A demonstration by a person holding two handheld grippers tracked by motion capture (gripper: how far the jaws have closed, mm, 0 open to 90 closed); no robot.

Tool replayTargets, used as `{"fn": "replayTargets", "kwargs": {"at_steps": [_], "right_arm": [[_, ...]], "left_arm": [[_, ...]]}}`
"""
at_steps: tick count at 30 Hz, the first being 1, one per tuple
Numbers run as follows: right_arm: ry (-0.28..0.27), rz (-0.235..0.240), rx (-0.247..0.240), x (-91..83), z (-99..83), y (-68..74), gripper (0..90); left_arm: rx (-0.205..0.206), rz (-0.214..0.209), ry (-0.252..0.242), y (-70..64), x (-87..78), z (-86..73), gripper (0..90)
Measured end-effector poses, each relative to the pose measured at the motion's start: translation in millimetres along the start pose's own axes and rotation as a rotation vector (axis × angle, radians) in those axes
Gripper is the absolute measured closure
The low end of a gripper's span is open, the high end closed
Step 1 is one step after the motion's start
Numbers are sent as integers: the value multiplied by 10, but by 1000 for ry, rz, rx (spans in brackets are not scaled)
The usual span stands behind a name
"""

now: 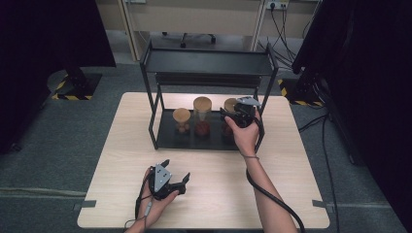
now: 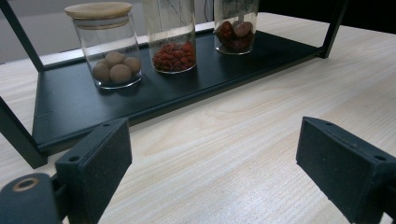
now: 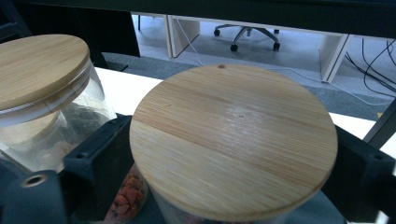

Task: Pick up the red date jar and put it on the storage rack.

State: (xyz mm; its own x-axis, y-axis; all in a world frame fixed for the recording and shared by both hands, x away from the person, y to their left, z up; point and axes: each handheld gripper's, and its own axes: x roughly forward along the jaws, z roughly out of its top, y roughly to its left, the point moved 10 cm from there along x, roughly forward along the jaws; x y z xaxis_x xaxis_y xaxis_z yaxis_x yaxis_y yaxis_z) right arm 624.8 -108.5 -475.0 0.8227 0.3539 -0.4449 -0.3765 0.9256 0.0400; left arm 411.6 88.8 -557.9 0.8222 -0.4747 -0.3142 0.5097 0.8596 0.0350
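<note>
1. High view: the right gripper [image 1: 228, 115] reaches into the lower tier of the black shelf rack [image 1: 154, 127], at the rightmost jar [image 1: 230, 105], which stands upright at the tray's right end, close to the right-hand post. Two more jars, the middle jar [image 1: 202, 116] and the short jar [image 1: 181, 120], stand to its left, near each other. The left gripper [image 1: 176, 180] rests on the bare table [image 1: 121, 145], well clear of the rack.
2. Left gripper view: its jaws stand wide apart over bare wood, nothing between them. The rack's front edge lies ahead.
3. Right gripper view: the jaws sit on either side of the jar under its round wooden lid [image 3: 233, 140]; whether they press the glass I cannot tell. The long axis is vertical, lid up.
</note>
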Motion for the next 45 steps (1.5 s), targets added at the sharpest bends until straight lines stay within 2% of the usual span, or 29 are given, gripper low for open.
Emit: {"fn": "replayTargets", "kwargs": {"at_steps": [7, 15, 21, 38, 45], "right_arm": [[7, -9, 27, -28, -25, -19, 42], [10, -4, 44, -73, -40, -33, 38], [15, 3, 34, -113, -77, -29, 37], [21, 31, 51, -197, -194, 39, 34], [27, 34, 42, -263, -250, 48, 33]], "left_arm": [[-1, 0, 1, 1, 1, -1, 102], [-2, 1, 1, 2, 1, -1, 103], [-4, 1, 3, 4, 2, -2, 103], [-2, 1, 1, 5, 1, 0, 103], [-1, 2, 2, 5, 1, -1, 103]]}}
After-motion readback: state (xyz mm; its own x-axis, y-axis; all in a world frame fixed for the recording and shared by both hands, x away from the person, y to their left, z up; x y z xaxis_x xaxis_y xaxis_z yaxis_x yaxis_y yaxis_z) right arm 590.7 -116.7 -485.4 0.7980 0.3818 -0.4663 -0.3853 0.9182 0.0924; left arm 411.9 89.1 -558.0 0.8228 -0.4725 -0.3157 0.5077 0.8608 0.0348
